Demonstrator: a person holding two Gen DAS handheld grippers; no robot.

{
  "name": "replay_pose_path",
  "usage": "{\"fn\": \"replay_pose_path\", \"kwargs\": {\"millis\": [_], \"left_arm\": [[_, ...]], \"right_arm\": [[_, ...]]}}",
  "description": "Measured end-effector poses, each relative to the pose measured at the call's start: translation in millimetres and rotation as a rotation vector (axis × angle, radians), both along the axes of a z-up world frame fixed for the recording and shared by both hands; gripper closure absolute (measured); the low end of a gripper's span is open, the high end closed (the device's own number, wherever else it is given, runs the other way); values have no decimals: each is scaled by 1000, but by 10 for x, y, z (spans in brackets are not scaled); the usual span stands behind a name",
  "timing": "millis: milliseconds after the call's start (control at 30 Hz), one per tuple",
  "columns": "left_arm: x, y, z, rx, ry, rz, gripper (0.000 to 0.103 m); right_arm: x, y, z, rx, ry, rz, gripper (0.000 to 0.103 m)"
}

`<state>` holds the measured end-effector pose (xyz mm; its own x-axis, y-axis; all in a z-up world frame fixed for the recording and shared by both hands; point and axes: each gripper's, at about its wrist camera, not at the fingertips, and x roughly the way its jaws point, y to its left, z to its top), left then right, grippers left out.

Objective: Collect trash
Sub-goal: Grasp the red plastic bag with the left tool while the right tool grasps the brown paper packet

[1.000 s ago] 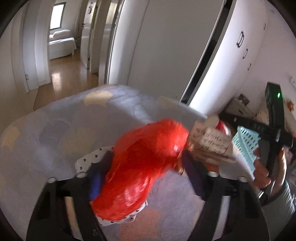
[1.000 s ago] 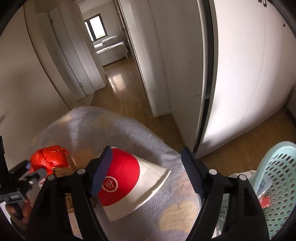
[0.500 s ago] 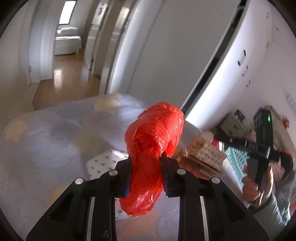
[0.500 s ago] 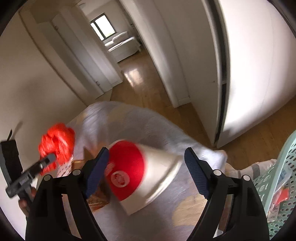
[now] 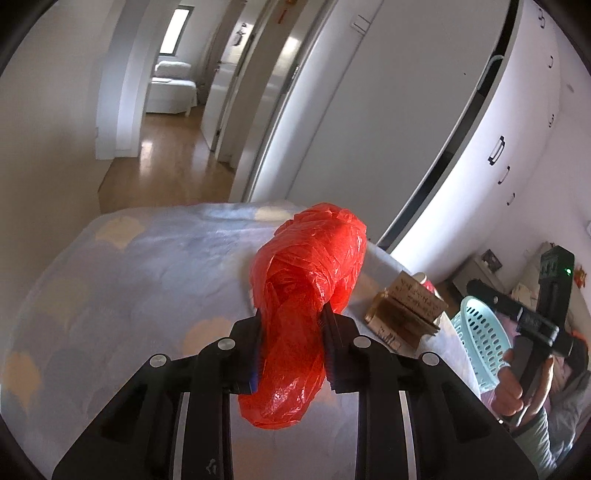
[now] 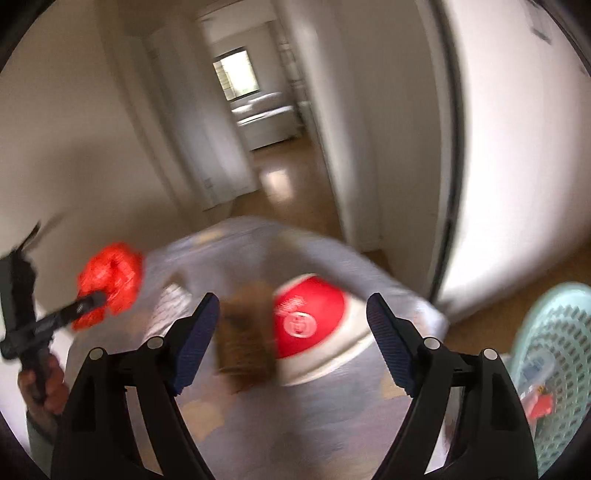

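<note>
Grey patterned bed (image 5: 122, 280) fills the foreground, where the left tool (image 5: 291, 345) pinches a red bag (image 5: 306, 280) above it, a brown box (image 5: 404, 315) lies further right, and the right tool (image 6: 291, 343) gapes empty near a mint basket (image 6: 557, 350).

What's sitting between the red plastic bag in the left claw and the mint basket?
In the left wrist view, a brown cardboard box lies on the bed between the red plastic bag and the mint basket.

My bed (image 5: 147, 266) faces white wardrobes (image 5: 406, 110); beyond, a wood-floored hall (image 5: 166, 162) leads to a bright window (image 5: 180, 31).
</note>
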<state>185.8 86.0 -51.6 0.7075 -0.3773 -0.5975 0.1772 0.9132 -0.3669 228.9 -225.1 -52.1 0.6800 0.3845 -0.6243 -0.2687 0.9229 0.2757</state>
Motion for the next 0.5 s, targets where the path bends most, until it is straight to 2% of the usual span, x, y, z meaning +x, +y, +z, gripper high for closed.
{"fn": "replay_pose_path", "kwargs": {"millis": [133,367,400,433,467,500], "left_arm": [[-40,8,21,-7,1,4,80],[-43,-32,68,-7,-4,-6,79],[-35,-56,67,-6,-3,-9,79],[-37,-39,50,-5,-2,-10,79],[-34,-62,46,-2,0,-12,79],[-37,-92,42,2,1,-14,79]], "right_arm": [[84,302,-131,-96,31,50,24],[41,641,-285,-172,35,126,25],[45,691,-288,-187,38,125,33],[42,736,-307,-208,44,129,47],[44,775,-332,-226,55,136,53],[44,798,-344,-236,61,133,65]]}}
